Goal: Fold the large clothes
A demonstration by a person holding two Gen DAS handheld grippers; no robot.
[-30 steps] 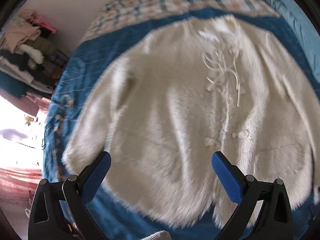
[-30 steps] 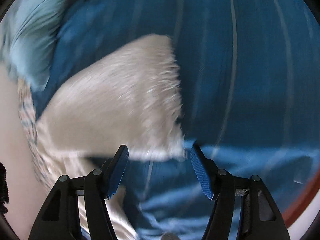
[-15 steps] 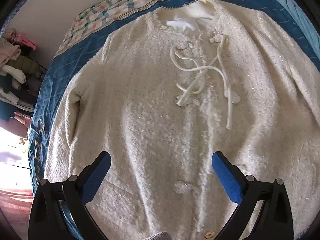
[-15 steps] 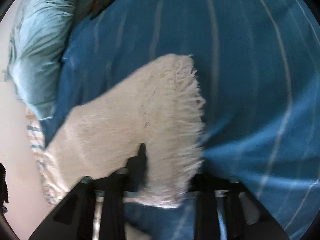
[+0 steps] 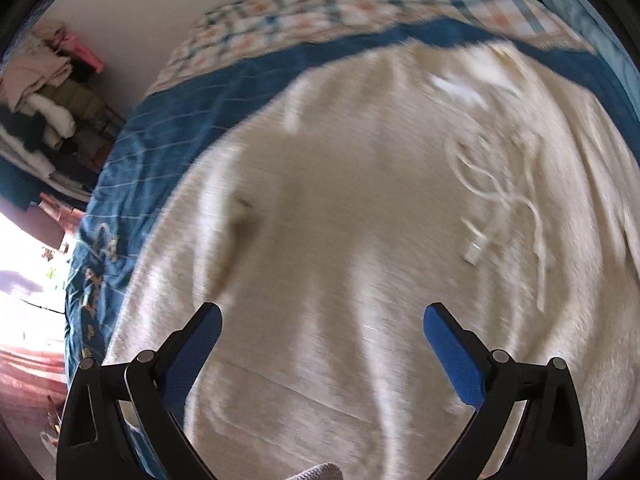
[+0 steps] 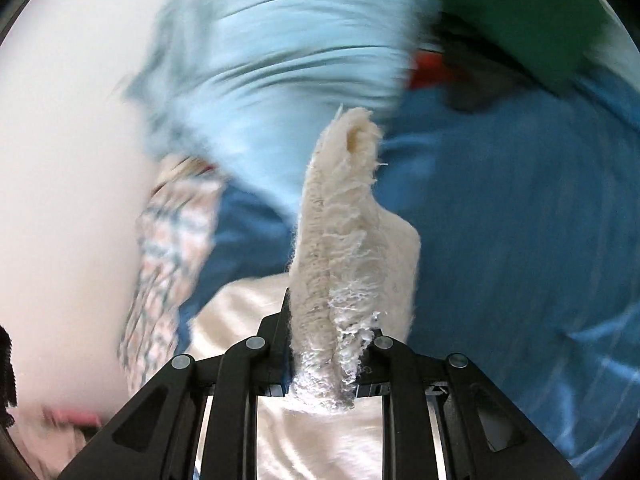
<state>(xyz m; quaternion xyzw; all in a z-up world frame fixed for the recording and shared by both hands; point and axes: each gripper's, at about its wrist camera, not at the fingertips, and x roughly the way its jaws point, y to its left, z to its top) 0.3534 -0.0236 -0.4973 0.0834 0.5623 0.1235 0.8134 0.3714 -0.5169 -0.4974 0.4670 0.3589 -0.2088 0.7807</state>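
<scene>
A fluffy cream cardigan [image 5: 340,200] lies spread front-up on the blue bedcover [image 5: 180,120], its white ties [image 5: 500,200] at the right. My left gripper [image 5: 322,312] hovers open above the garment's left half, nothing between its blue pads. In the right wrist view, my right gripper [image 6: 328,320] pinches the cardigan's fringed sleeve cuff [image 6: 340,208]. Its jaws are still closing on the fabric, and the cuff stands up out of them, lifted off the bed. The rest of the sleeve [image 6: 320,440] trails below the fingers.
A checked sheet [image 5: 320,4] covers the head of the bed against a white wall. A light blue pillow [image 6: 280,60] and something green [image 6: 520,12] lie beyond the held cuff. Stacked clothes [image 5: 40,92] sit off the bed's left side.
My right gripper closed on the sleeve cuff and raised it off the bedcover, swinging towards the pillow. My left gripper slid left over the cardigan; the picture is blurred.
</scene>
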